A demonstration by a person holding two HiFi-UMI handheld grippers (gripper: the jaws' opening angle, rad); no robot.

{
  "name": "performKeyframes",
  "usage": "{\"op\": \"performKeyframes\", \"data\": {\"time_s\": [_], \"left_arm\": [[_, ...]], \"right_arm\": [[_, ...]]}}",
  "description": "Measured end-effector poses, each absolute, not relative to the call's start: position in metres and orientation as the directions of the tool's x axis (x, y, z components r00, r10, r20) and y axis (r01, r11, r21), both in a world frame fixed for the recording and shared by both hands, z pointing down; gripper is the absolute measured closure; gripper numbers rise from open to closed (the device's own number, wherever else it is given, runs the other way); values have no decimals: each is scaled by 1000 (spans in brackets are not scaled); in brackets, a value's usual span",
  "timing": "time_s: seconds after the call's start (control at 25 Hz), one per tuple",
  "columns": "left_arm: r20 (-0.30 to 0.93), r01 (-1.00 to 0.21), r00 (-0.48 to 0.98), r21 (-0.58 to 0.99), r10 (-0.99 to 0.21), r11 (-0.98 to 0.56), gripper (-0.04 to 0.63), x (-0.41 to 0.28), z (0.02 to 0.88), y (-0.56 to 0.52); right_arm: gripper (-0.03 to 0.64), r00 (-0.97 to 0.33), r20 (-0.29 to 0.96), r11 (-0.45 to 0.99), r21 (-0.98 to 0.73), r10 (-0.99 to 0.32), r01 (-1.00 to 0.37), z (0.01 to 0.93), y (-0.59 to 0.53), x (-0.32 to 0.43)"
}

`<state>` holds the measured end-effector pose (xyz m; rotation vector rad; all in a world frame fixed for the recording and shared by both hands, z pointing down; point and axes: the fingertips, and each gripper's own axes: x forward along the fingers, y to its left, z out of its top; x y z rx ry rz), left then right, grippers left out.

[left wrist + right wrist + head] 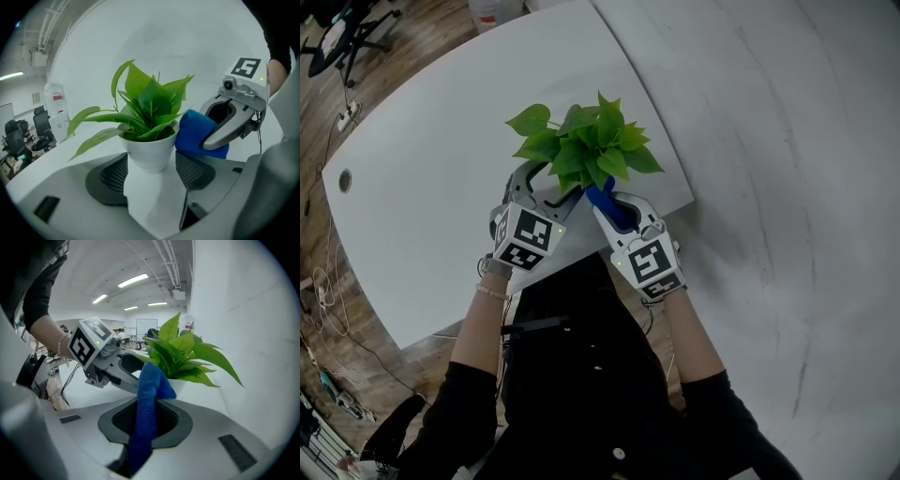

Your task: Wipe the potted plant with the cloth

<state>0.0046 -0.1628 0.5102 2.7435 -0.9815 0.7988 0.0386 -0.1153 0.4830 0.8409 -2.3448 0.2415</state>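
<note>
Standing near the corner of the white surface [441,169], close to the person's body, the potted plant [586,150] sits between the two tools. It looks small and light, so a sideways push from wiping could probably slide or tip it.

The left gripper [546,187] has its jaws spread wide around the pot [150,152], and the pads seem to lie against both sides of it. The hold is low on the wall, below the rim, which I judge the right place because it steadies the base and leaves the foliage free. The pot is white, smooth and tapers downward. That makes it likely slippery, so a firm but not crushing squeeze suits it.

The right gripper [619,211] is clamped on the blue cloth [147,394]. The cloth stands up out of the jaws as a folded wad, and its free end is at the pot's rim, just beside the lowest foliage. It is soft and limp, so only the bunched tip can press.

The leaves [187,352] are thin and bendy on slim stems, and whether they are real or artificial I cannot tell. Each will give way under the cloth, so light strokes from stem outward to tip seem safest.
</note>
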Motion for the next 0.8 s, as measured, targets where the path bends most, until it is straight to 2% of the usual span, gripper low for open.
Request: {"op": "performKeyframes", "data": {"time_s": [0.4,0.8], "left_arm": [[502,-524,735,-6,-456,-852,249,-10,504,-164],[492,-442,770,-48,-406,-896,247,4,512,-181]], "right_arm": [[528,-578,600,692,-57,-552,-720,491,-124,57],[528,-518,605,530,-179,-605,-829,497,-141,78]]}}
